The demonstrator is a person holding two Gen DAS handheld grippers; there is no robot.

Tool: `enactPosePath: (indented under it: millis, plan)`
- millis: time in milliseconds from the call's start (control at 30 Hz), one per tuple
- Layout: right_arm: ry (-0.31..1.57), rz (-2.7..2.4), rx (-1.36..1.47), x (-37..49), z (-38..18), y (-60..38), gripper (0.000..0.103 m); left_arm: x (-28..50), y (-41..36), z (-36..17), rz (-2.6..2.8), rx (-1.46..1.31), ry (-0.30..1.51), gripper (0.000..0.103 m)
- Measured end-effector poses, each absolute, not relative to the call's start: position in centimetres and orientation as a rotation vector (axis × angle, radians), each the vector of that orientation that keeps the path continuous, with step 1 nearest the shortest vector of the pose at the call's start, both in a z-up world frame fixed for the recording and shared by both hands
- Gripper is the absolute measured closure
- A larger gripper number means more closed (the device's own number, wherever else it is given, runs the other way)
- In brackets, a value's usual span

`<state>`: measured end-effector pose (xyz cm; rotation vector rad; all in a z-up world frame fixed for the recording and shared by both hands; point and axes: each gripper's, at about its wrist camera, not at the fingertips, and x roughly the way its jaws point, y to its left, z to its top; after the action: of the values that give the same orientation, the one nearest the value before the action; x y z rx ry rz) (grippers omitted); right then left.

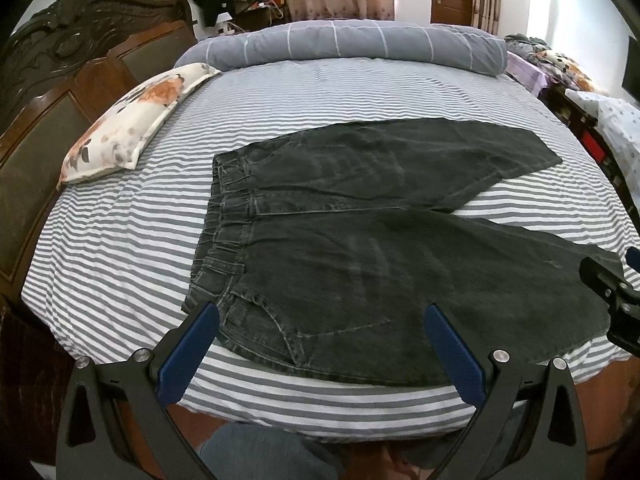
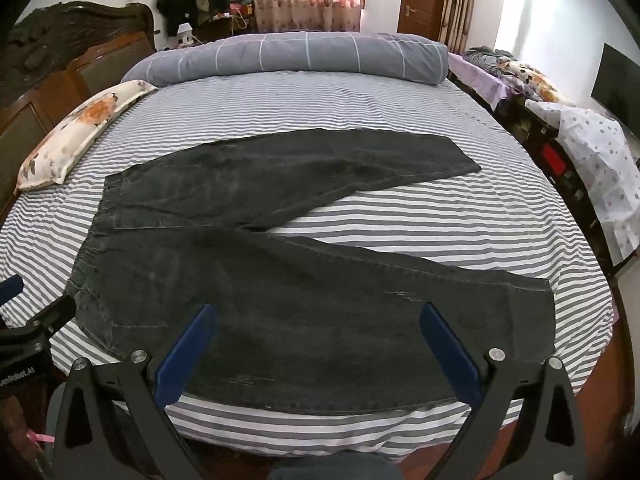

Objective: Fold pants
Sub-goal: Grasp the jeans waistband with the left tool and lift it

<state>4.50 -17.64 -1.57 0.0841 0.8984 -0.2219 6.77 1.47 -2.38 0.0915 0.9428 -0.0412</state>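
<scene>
Dark grey denim pants [image 1: 360, 248] lie spread flat on the striped bed, waistband to the left, both legs running right in a V. My left gripper [image 1: 320, 316] hovers open over the near hip and pocket, nothing between its blue pads. The right gripper's black body [image 1: 612, 292] shows at the right edge of the left wrist view. In the right wrist view the pants [image 2: 304, 312] fill the foreground, and my right gripper [image 2: 316, 316] is open above the near leg. The left gripper [image 2: 28, 328] pokes in at the left edge there.
The grey-and-white striped sheet [image 1: 132, 240] covers the bed. A floral pillow [image 1: 132, 120] lies at the left by the dark carved headboard [image 1: 60, 80]. A rolled grey checked duvet [image 1: 352, 44] lies along the far side. A cluttered side table [image 2: 560, 148] stands right. A person's knee [image 1: 260, 452] is below.
</scene>
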Motion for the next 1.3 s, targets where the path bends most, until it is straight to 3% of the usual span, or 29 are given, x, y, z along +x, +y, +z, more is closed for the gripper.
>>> enactPosePath:
  millis: [367, 667, 900, 1300]
  plan:
    - [0.871, -0.224, 0.084, 5.0, -2.2, -17.9, 0.002, 8.6, 3.3, -3.3, -0.027, 0.069, 0.954, 0.005]
    - [0.929, -0.253, 0.021, 7.7, -4.3, -18.8, 0.001, 14.4, 9.9, -5.2, 0.033, -0.036, 0.986, 0.029]
    - [0.936, -0.191, 0.111, 12.3, -5.3, -19.4, 0.001, 21.8, 16.4, -7.3, -0.044, -0.268, 1.007, 0.068]
    - [0.97, -0.107, 0.104, 21.8, -8.8, -17.2, 0.001, 33.5, 22.0, -13.4, -0.096, -0.564, 1.06, 0.074]
